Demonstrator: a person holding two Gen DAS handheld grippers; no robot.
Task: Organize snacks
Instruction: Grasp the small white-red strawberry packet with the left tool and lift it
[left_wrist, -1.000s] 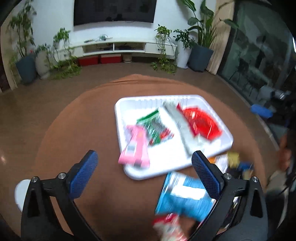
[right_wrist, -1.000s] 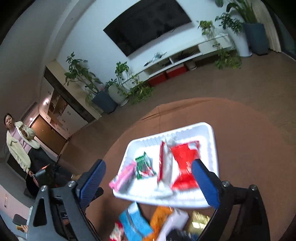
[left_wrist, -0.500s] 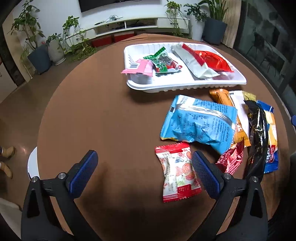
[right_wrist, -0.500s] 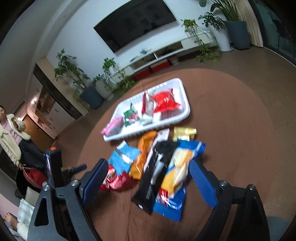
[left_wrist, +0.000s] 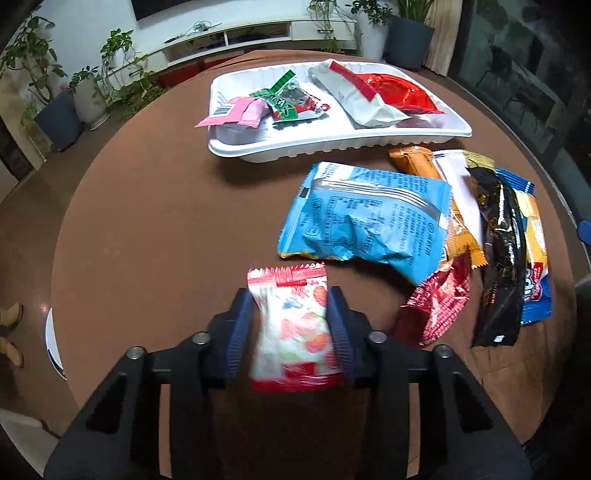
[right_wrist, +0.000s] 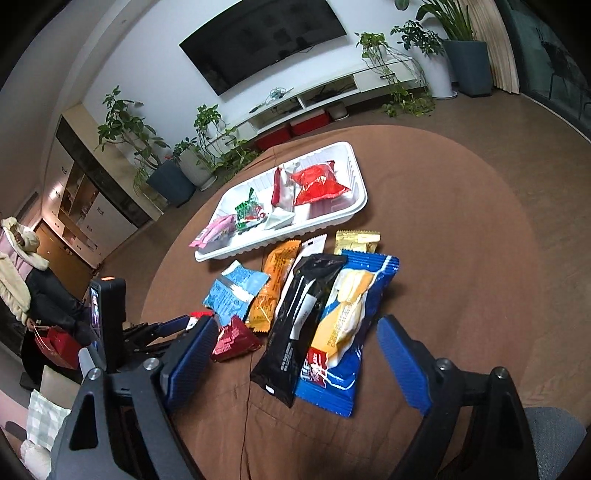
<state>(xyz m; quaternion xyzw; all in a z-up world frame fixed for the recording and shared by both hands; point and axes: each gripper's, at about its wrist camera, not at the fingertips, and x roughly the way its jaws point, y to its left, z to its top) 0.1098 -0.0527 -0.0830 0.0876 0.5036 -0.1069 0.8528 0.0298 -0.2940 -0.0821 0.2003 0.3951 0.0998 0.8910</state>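
Note:
My left gripper (left_wrist: 290, 295) points down at the brown round table (left_wrist: 147, 221), its jaws closing, and the blue pads (left_wrist: 240, 325) press both sides of a red-and-white strawberry packet (left_wrist: 291, 325) lying there. Beyond it lie a light blue bag (left_wrist: 365, 218), a dark red foil packet (left_wrist: 436, 306) and a black packet (left_wrist: 498, 258). The white tray (left_wrist: 332, 147) at the back holds pink, green, white and red packets. My right gripper (right_wrist: 297, 325) hangs open over the black packet (right_wrist: 299, 325) and a blue-and-yellow packet (right_wrist: 347, 332), touching neither.
Orange (right_wrist: 273, 284), white and gold (right_wrist: 356, 240) packets lie between the pile and the tray (right_wrist: 280, 240). In the right wrist view the left gripper (right_wrist: 166, 325) sits at the table's left edge. A person (right_wrist: 18, 266) stands far left. Plants and a TV unit line the wall.
The left gripper came down over the strawberry packet and its wide-open jaws closed onto it. The right gripper dropped back from the tray to the pile, then held still, open.

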